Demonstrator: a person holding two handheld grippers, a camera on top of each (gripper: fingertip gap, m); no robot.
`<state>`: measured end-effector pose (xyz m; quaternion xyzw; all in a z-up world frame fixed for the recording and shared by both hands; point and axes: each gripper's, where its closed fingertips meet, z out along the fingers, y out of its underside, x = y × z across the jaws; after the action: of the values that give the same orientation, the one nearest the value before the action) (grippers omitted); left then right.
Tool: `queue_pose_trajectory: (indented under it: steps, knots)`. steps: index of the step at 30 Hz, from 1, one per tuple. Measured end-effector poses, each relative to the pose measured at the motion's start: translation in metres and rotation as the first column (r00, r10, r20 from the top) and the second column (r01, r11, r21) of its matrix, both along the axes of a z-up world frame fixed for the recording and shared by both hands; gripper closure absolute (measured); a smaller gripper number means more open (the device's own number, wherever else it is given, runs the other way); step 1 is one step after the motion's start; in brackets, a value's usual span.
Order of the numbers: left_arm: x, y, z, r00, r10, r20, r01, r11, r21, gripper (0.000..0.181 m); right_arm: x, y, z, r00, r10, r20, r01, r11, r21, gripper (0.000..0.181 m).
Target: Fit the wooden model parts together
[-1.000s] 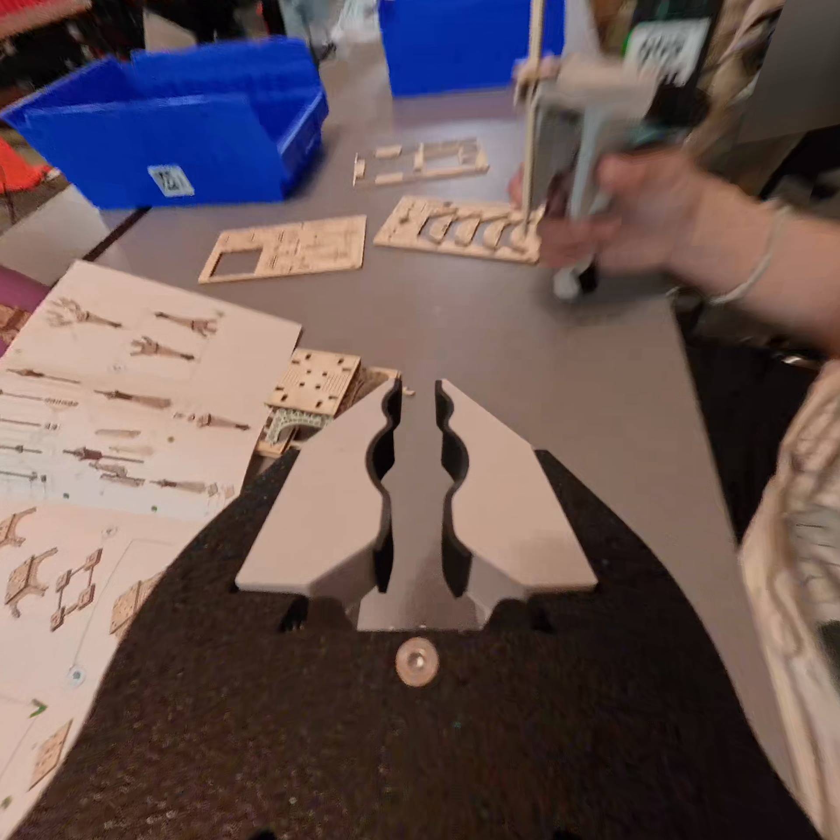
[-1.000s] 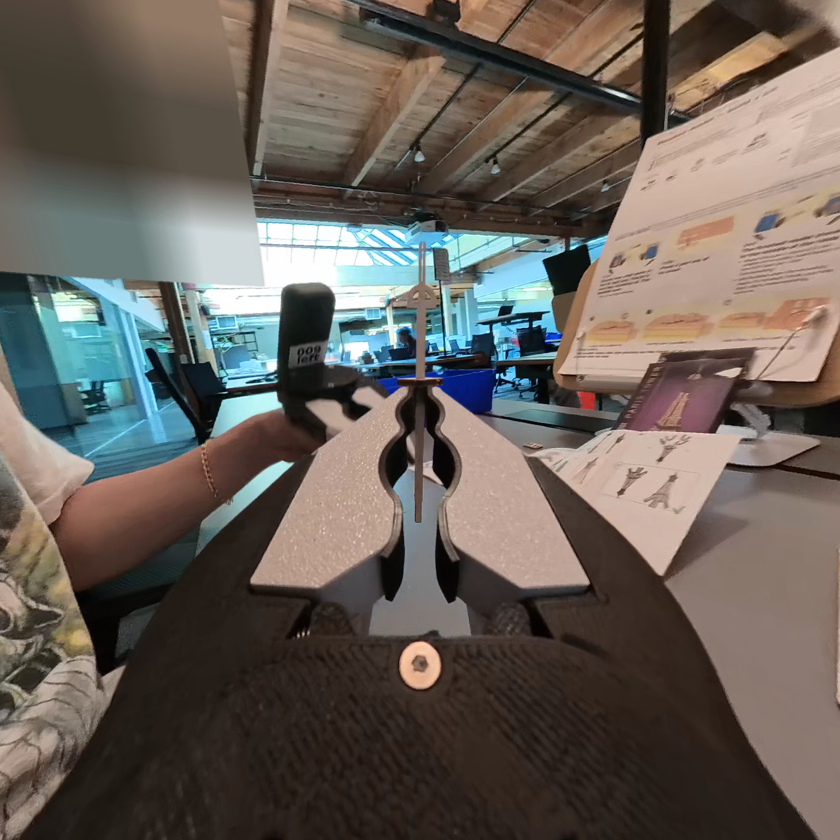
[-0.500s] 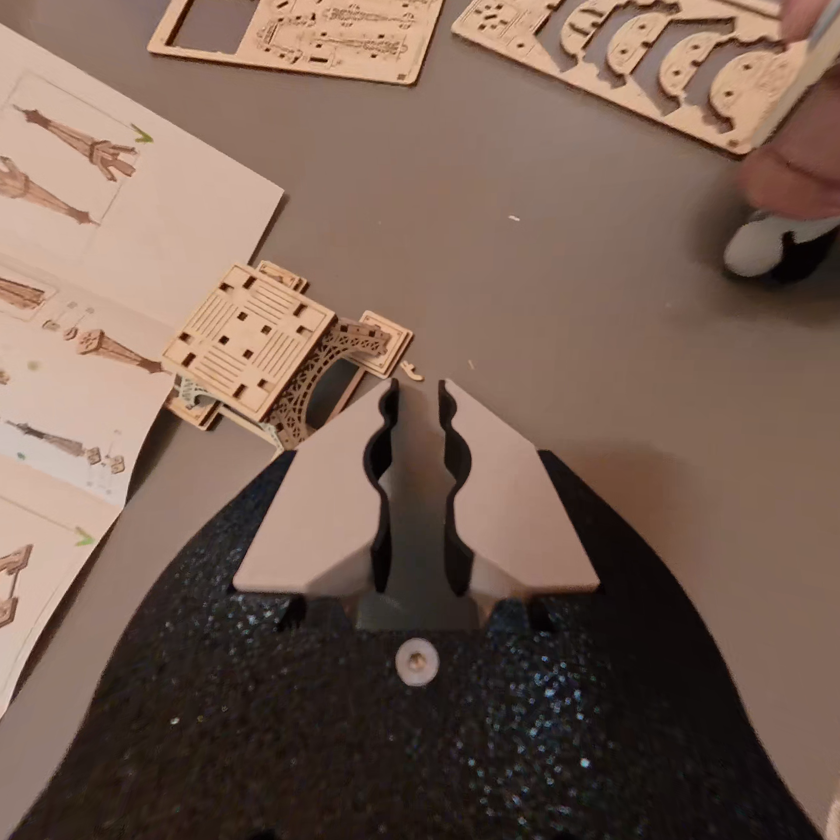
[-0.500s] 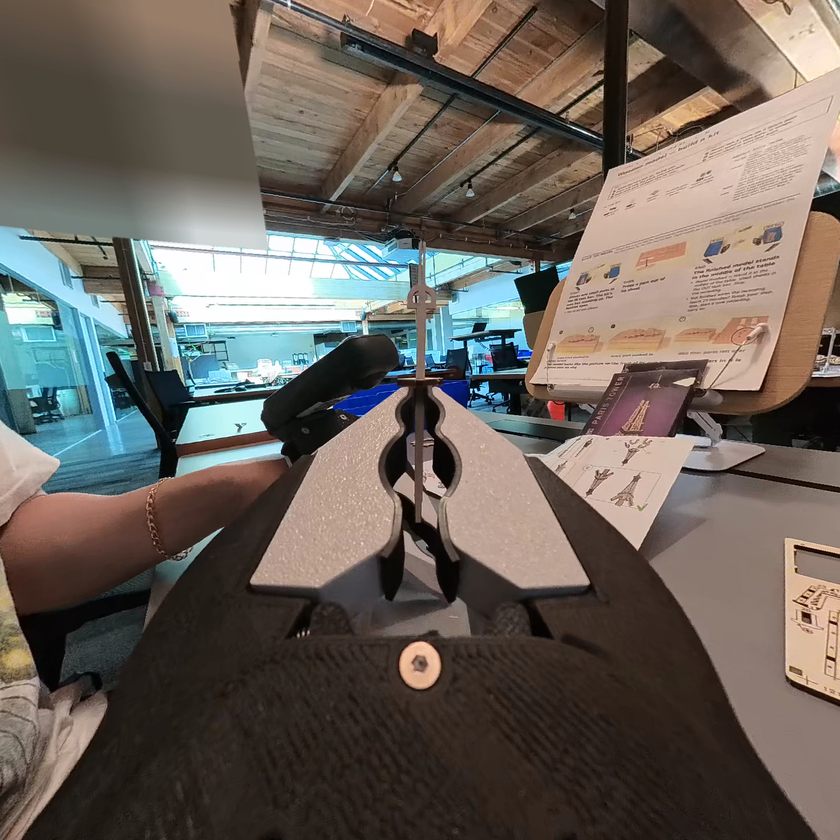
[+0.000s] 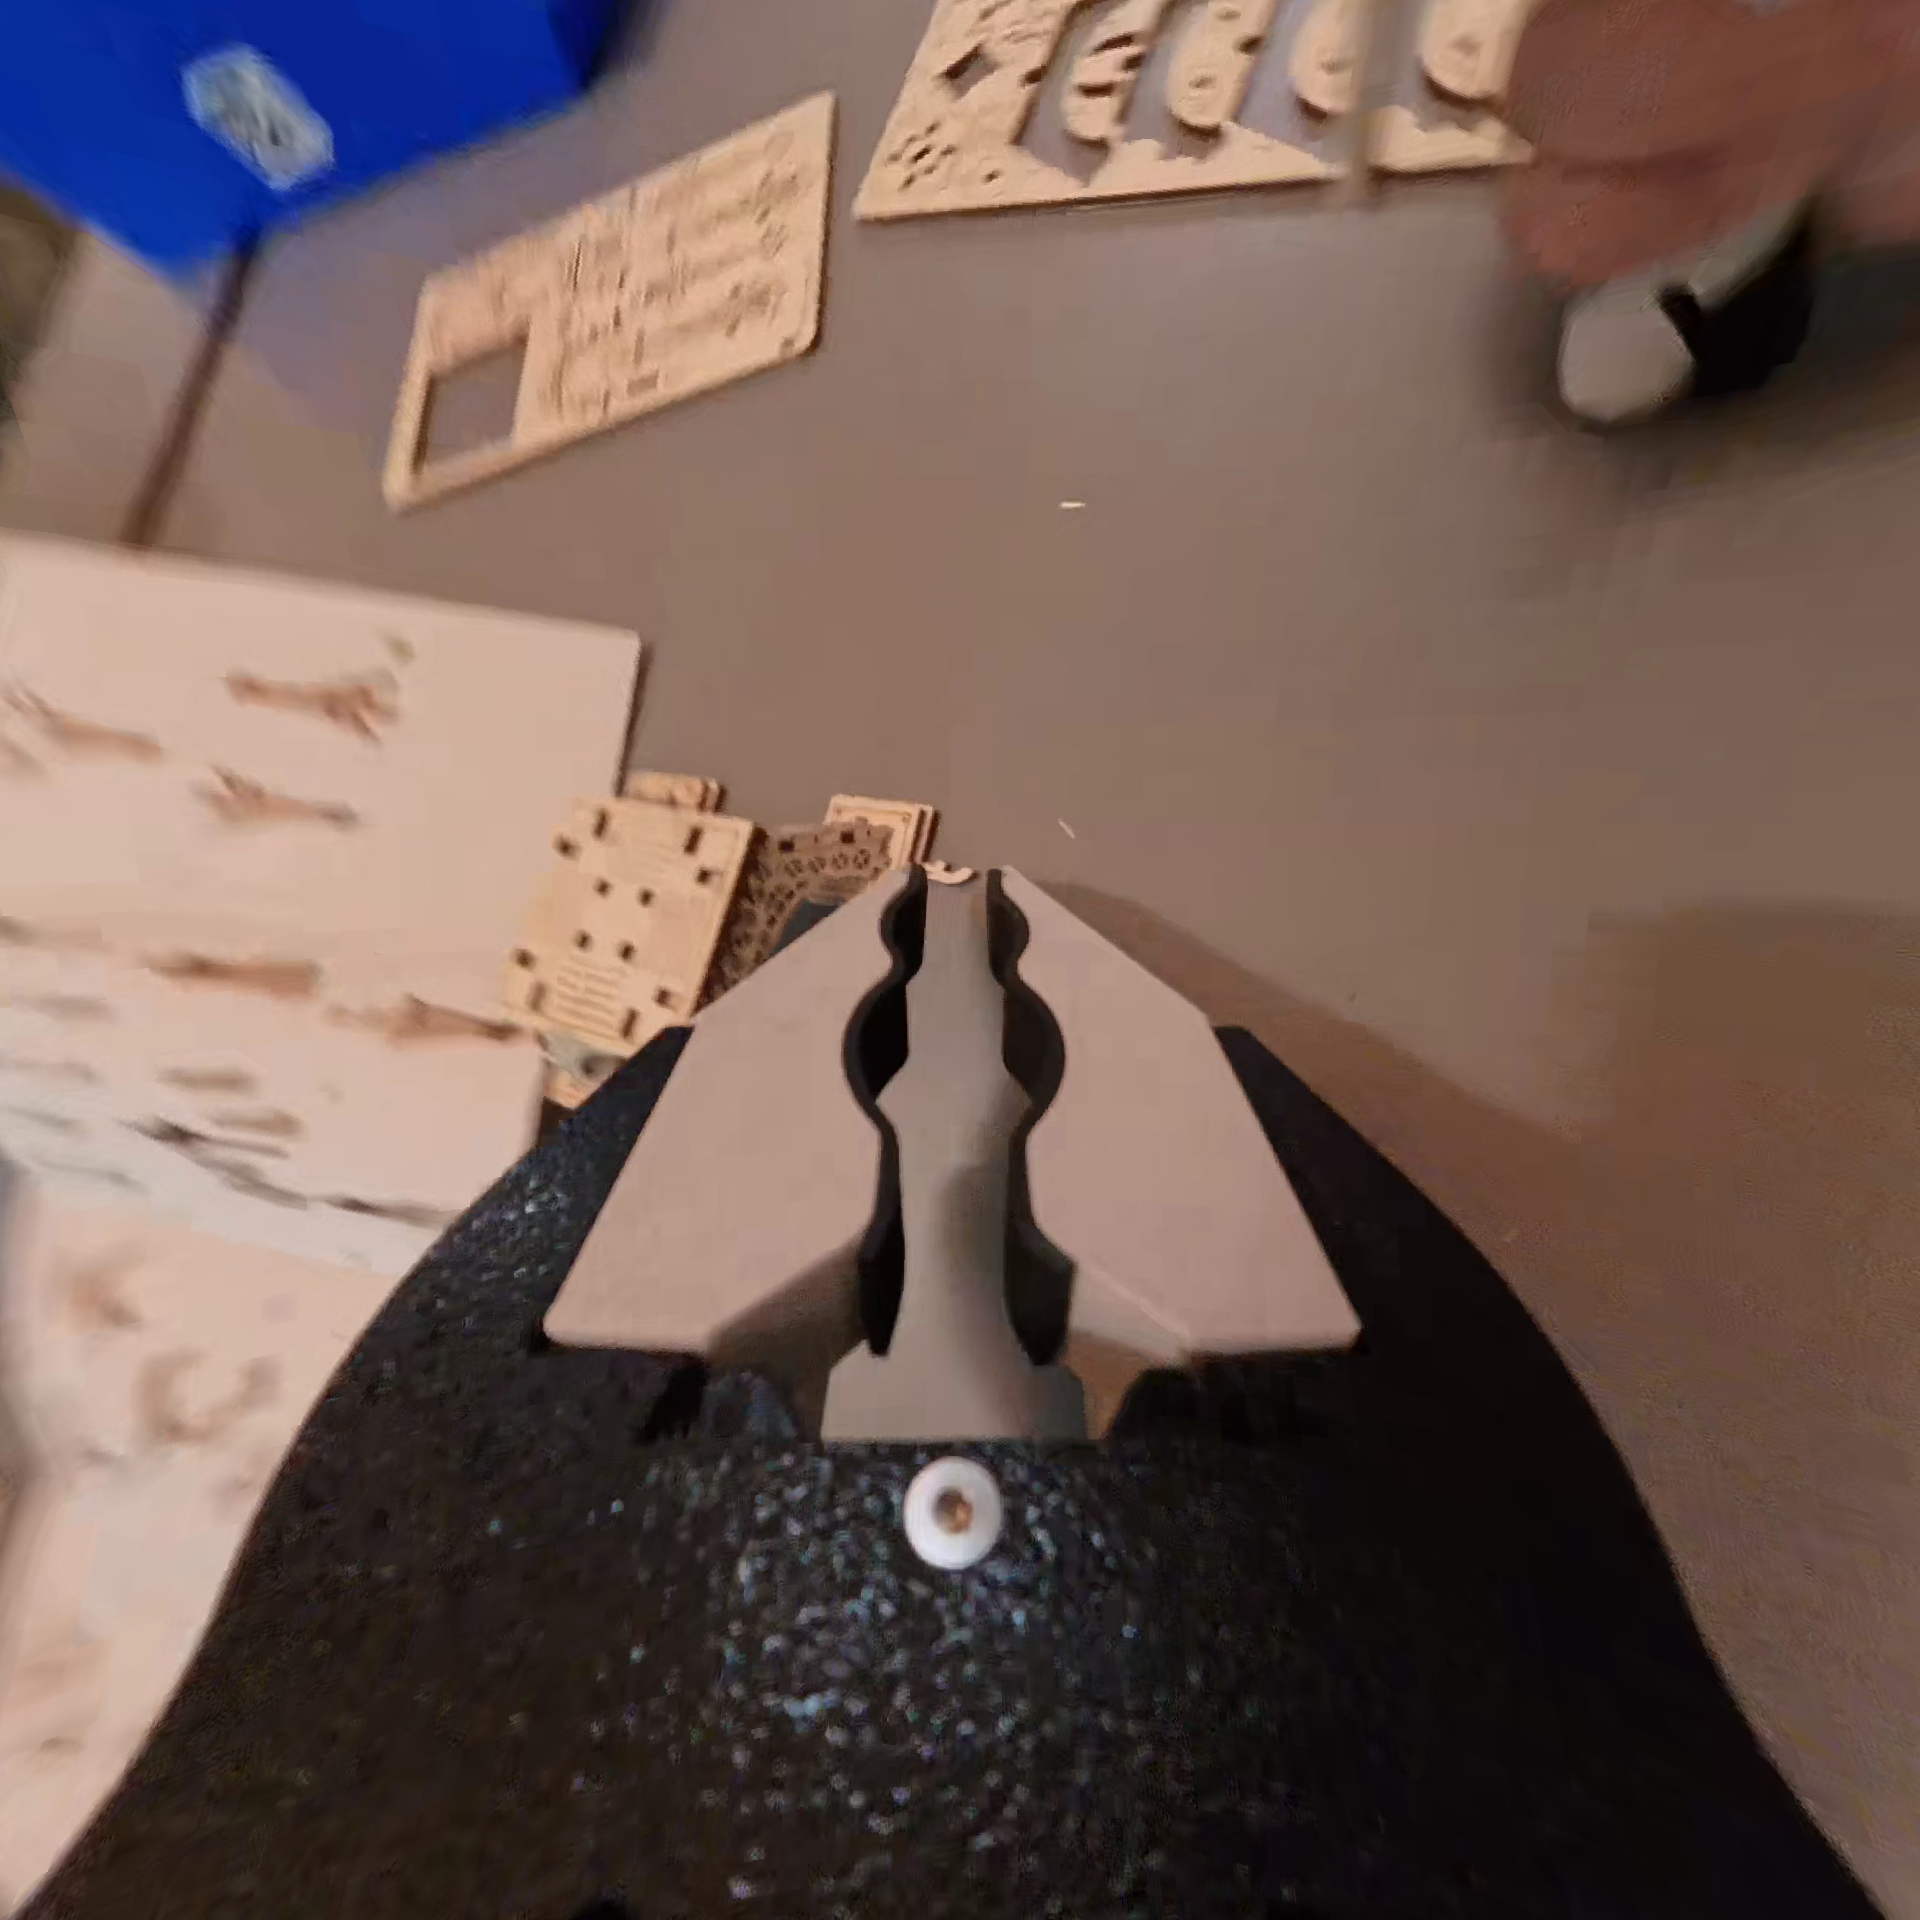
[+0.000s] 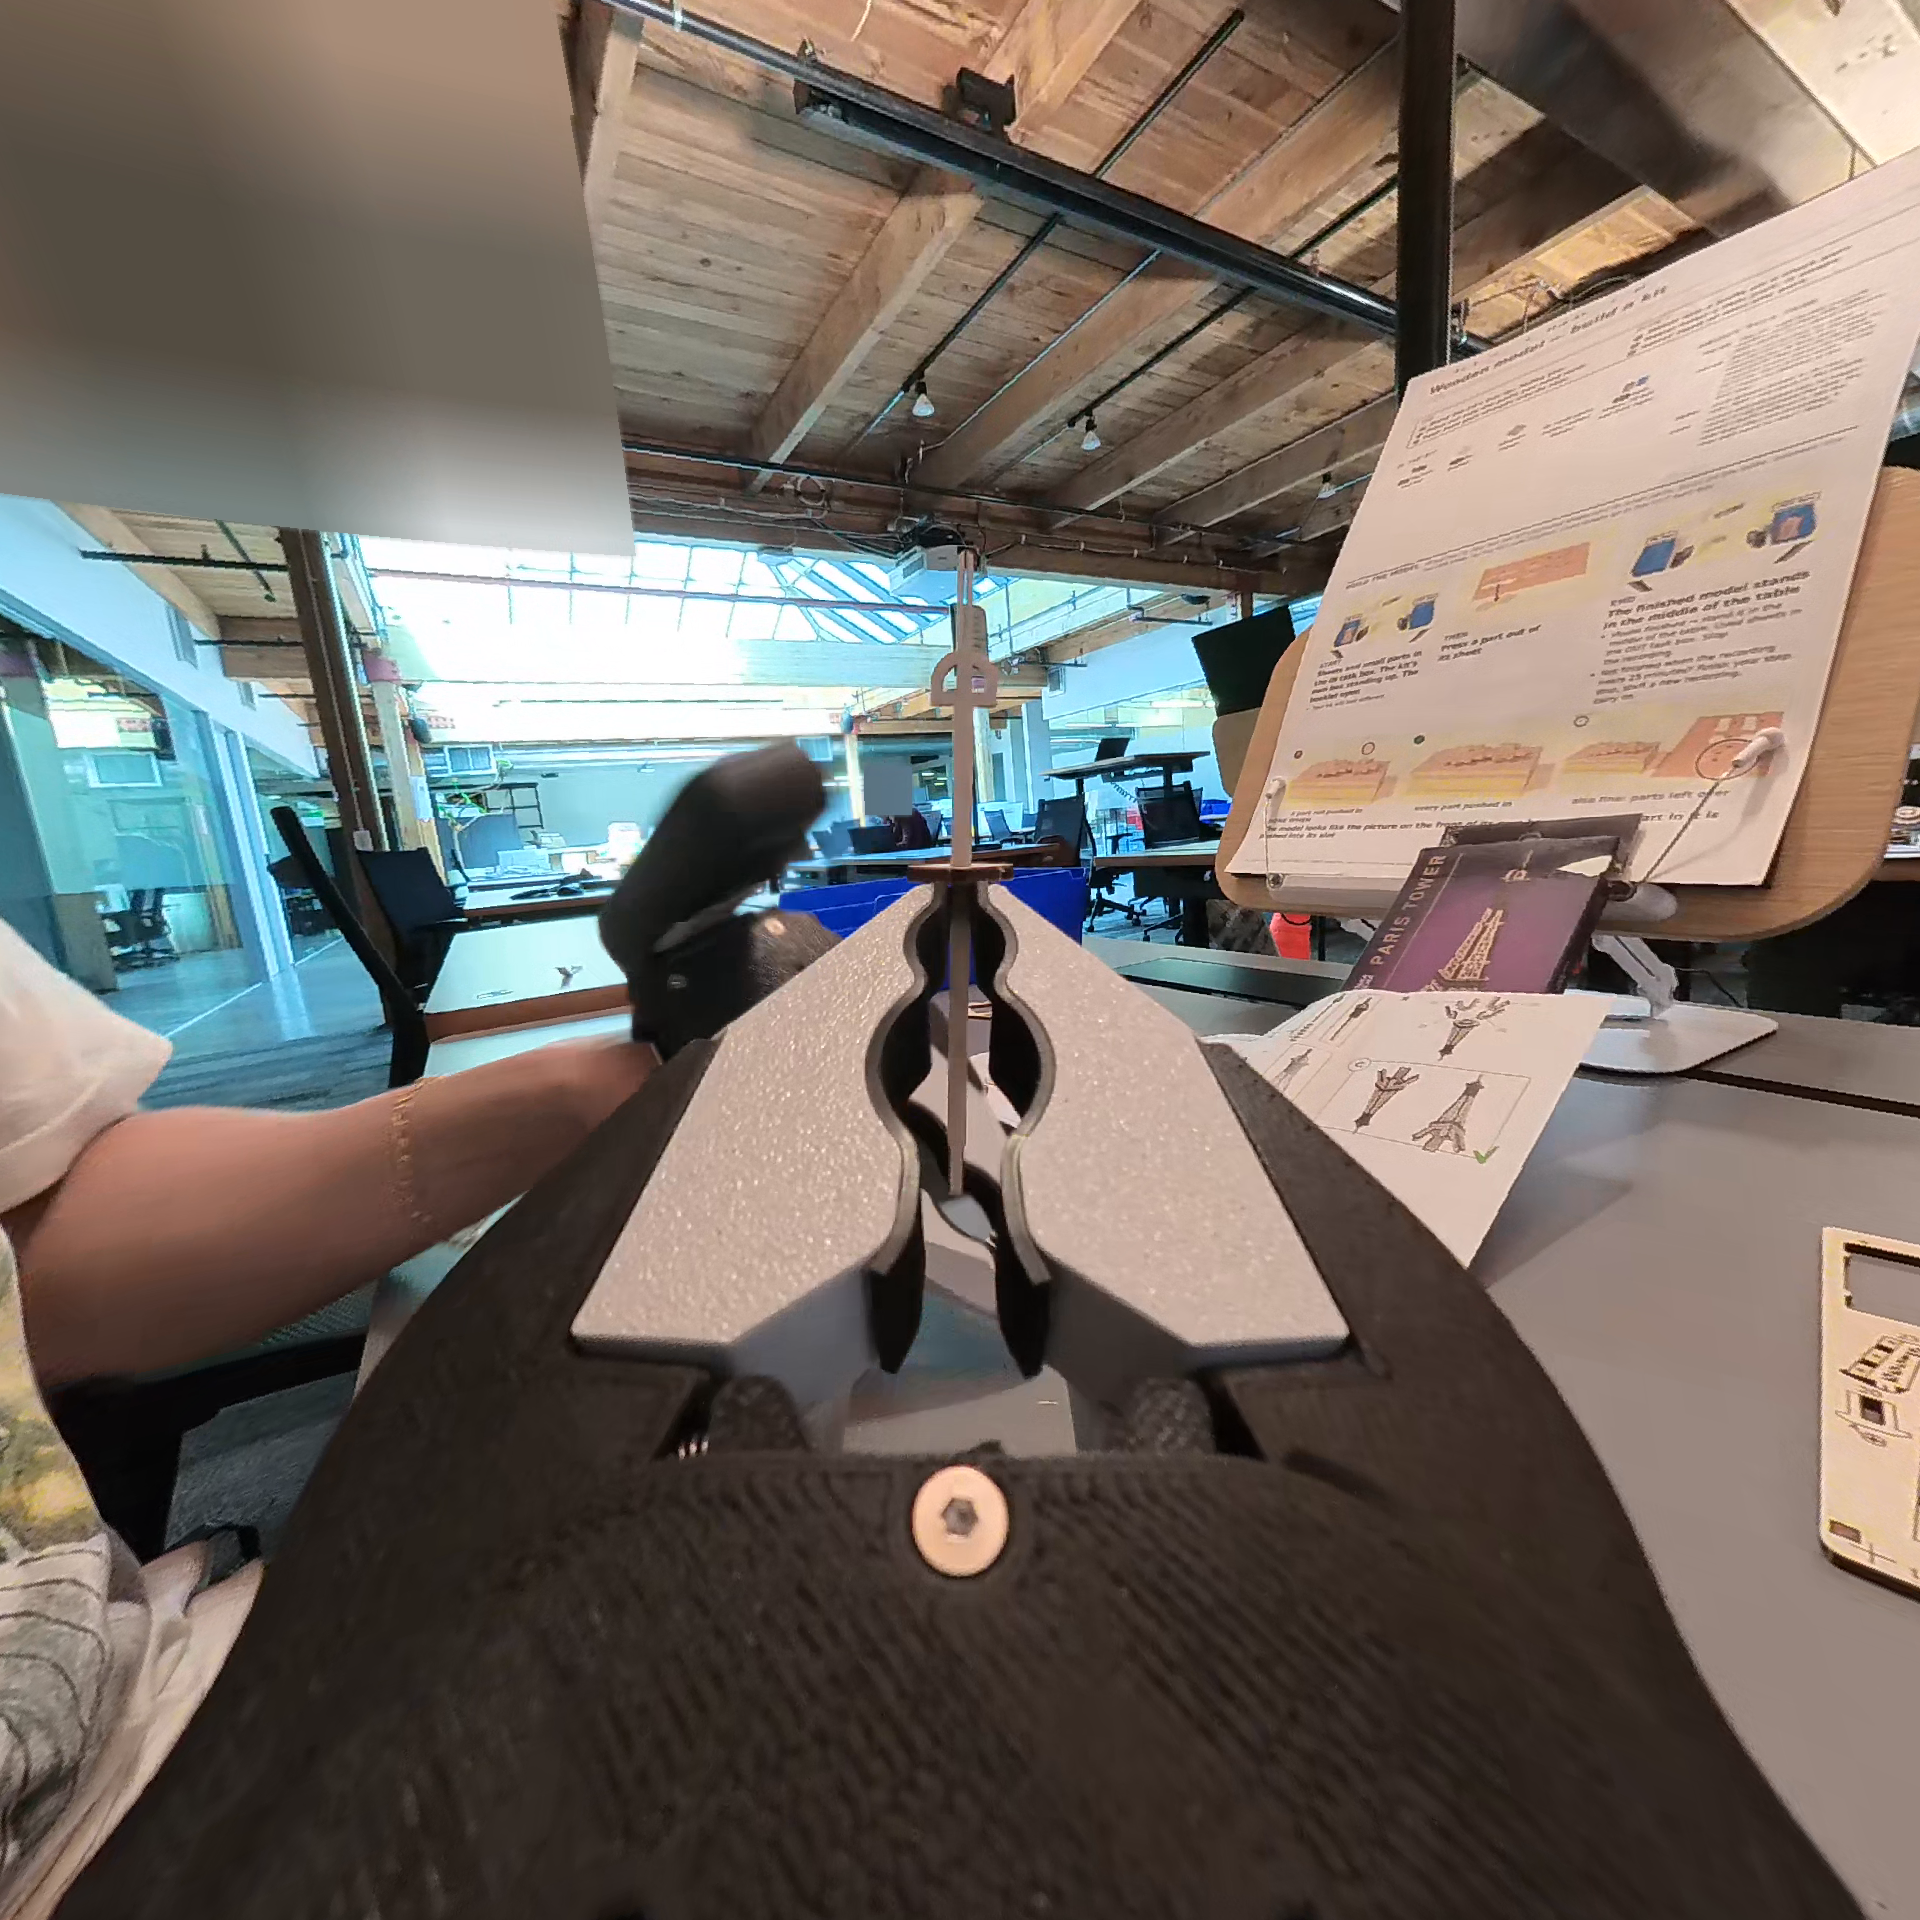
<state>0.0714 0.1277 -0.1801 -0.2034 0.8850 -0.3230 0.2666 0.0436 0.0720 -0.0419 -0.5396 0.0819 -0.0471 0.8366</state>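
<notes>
My right gripper point(image 6: 958, 904) is shut on a thin wooden spire piece point(image 6: 966, 727) and holds it upright above the table, with a small wooden collar sitting just over the fingertips. My left gripper point(image 5: 956, 883) is empty. Its jaws stand a narrow gap apart, low over the grey table point(image 5: 1247, 675), just right of a partly built wooden tower base point(image 5: 634, 925). The left gripper also shows blurred in the right wrist view point(image 6: 717, 883), held in a hand. The hand with the right gripper's handle point(image 5: 1642, 353) shows at the top right of the left wrist view.
An instruction booklet point(image 5: 260, 831) lies left of the tower base. Two punched wooden sheets point(image 5: 623, 291) point(image 5: 1122, 114) lie farther back, with a blue bin point(image 5: 156, 94) behind them. In the right wrist view, a stand with a printed sheet point(image 6: 1610, 623), a purple box point(image 6: 1475, 925) and another wooden sheet point(image 6: 1881, 1403) stand to the right.
The left gripper has dropped toward the table near the tower base and is still moving, so its view is blurred. The right gripper still holds the spire upright and has turned slightly right.
</notes>
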Motion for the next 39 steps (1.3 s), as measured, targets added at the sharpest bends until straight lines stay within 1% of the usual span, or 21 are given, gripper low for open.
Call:
queue_pose_trajectory:
  steps: [1, 3, 5, 7, 8, 10, 11, 12, 14, 18, 24, 29, 31, 33, 35, 37, 39]
  knots:
    - [-0.001, 0.0, 0.004, 0.994, -0.085, 0.066, 0.081, 0.994, 0.071, 0.173, 0.0, 0.0, 0.0, 1.0, 0.003, 0.0, -0.003, 1.0, 0.0, 0.181]
    - [-0.002, 0.001, 0.01, 0.95, -0.253, 0.183, 0.213, 0.953, 0.213, 0.173, 0.0, 0.0, 0.0, 1.0, 0.007, -0.001, -0.007, 1.0, 0.001, 0.181]
    - [-0.001, 0.001, 0.016, 0.875, -0.41, 0.258, 0.309, 0.883, 0.354, 0.177, -0.001, 0.0, 0.0, 1.0, 0.009, 0.001, -0.009, 1.0, 0.001, 0.181]
    - [-0.002, 0.0, 0.016, 0.794, -0.541, 0.278, 0.381, 0.798, 0.467, 0.177, -0.002, 0.001, 0.0, 1.0, 0.015, 0.006, -0.015, 1.0, 0.0, 0.181]
    - [-0.002, 0.0, 0.011, 0.77, -0.587, 0.251, 0.412, 0.757, 0.508, 0.175, -0.002, 0.001, 0.0, 1.0, 0.019, 0.008, -0.019, 1.0, -0.001, 0.181]
    - [0.0, 0.004, 0.0, 0.738, -0.649, 0.185, 0.436, 0.667, 0.603, 0.169, -0.003, 0.002, 0.0, 1.0, 0.03, 0.01, -0.03, 1.0, -0.006, 0.181]
    - [0.0, 0.006, -0.005, 0.716, -0.681, 0.153, 0.445, 0.615, 0.651, 0.168, -0.003, 0.002, 0.0, 1.0, 0.03, 0.008, -0.029, 1.0, -0.009, 0.181]
    - [0.002, 0.007, -0.008, 0.7, -0.701, 0.136, 0.442, 0.576, 0.687, 0.168, -0.003, 0.003, -0.001, 1.0, 0.03, 0.009, -0.03, 0.999, -0.012, 0.181]
    - [0.005, 0.005, -0.009, 0.677, -0.726, 0.12, 0.445, 0.534, 0.719, 0.171, -0.004, 0.004, -0.001, 0.999, 0.035, 0.009, -0.034, 0.999, -0.016, 0.181]
    - [0.006, 0.002, -0.011, 0.658, -0.749, 0.079, 0.472, 0.492, 0.732, 0.173, -0.003, 0.004, -0.001, 0.999, 0.041, 0.005, -0.041, 0.999, -0.014, 0.181]
    - [0.008, -0.001, -0.013, 0.65, -0.76, 0.007, 0.511, 0.444, 0.736, 0.179, -0.003, 0.003, 0.0, 0.999, 0.047, 0.003, -0.047, 0.999, -0.006, 0.181]
    - [0.009, -0.003, -0.015, 0.645, -0.763, -0.033, 0.55, 0.435, 0.713, 0.181, -0.004, 0.003, 0.0, 0.999, 0.052, 0.002, -0.052, 0.999, -0.003, 0.181]
    - [0.009, -0.003, -0.015, 0.649, -0.76, -0.041, 0.561, 0.441, 0.7, 0.181, -0.003, 0.003, 0.0, 0.999, 0.054, 0.0, -0.054, 0.999, -0.002, 0.181]
    - [0.009, -0.004, -0.015, 0.661, -0.749, -0.044, 0.57, 0.463, 0.679, 0.181, -0.004, 0.003, 0.0, 0.998, 0.055, 0.0, -0.055, 0.998, -0.002, 0.181]
    - [0.009, -0.004, -0.015, 0.677, -0.736, -0.032, 0.576, 0.502, 0.646, 0.181, -0.004, 0.003, 0.0, 0.998, 0.055, 0.0, -0.055, 0.998, -0.001, 0.181]
    - [0.008, -0.004, -0.014, 0.693, -0.72, -0.019, 0.584, 0.546, 0.601, 0.181, -0.004, 0.002, 0.0, 0.999, 0.054, 0.001, -0.054, 0.999, 0.003, 0.181]
    - [0.005, -0.004, -0.012, 0.713, -0.701, 0.001, 0.593, 0.604, 0.533, 0.181, -0.004, 0.001, 0.0, 0.999, 0.053, 0.002, -0.053, 0.999, 0.005, 0.181]
